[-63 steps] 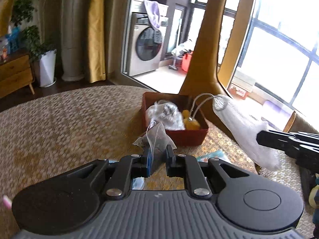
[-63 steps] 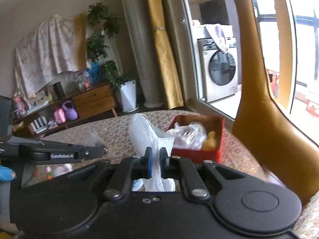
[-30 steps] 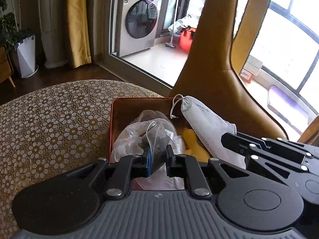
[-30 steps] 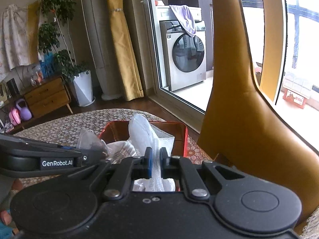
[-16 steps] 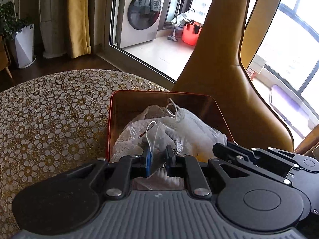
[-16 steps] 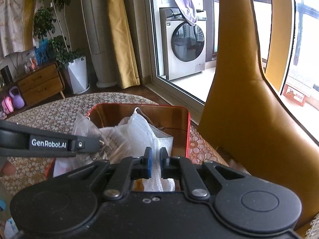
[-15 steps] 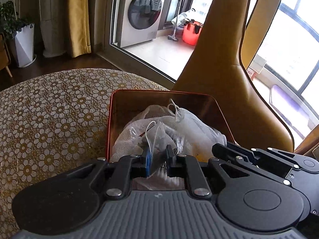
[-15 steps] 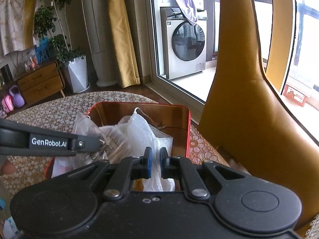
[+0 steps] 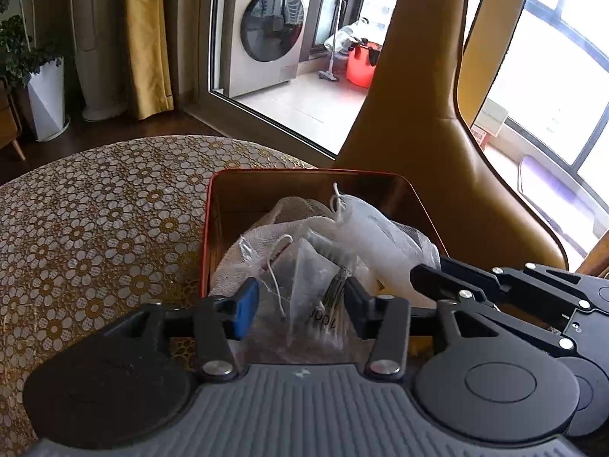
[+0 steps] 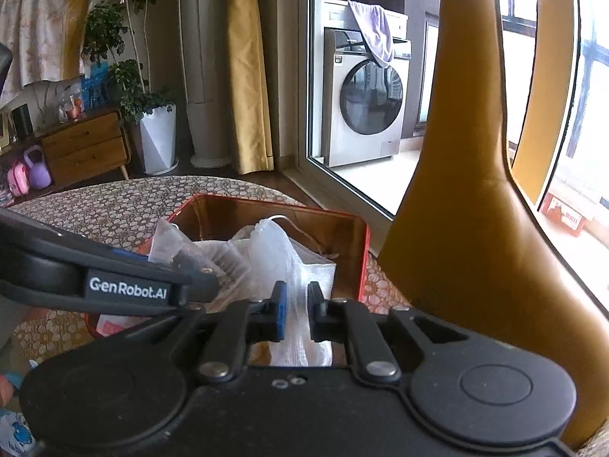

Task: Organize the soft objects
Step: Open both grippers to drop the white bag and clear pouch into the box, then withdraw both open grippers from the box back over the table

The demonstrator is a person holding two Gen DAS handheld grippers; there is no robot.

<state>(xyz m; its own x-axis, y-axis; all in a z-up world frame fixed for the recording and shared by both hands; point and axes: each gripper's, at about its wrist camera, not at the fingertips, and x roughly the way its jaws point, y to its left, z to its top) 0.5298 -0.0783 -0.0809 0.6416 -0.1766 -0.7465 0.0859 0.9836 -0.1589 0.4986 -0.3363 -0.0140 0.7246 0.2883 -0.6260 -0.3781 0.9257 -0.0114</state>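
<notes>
Two grippers over the red bin [image 9: 213,205]: left gripper [image 9: 300,301] jaws apart around a clear pouch [image 9: 312,289], right gripper [image 10: 295,310] clamped on a white mesh bag [image 10: 274,251]

Table: you are working over a round table [image 9: 95,228] covered in a gold-brown cloth with white flower print.
Red box: your red box [image 9: 224,205] sits directly on the cloth near the far edge, just in front of the tan chair back [image 9: 418,122].
At your left edge: a blue-and-white packet [image 10: 15,428] lies low, partly cut off.
</notes>
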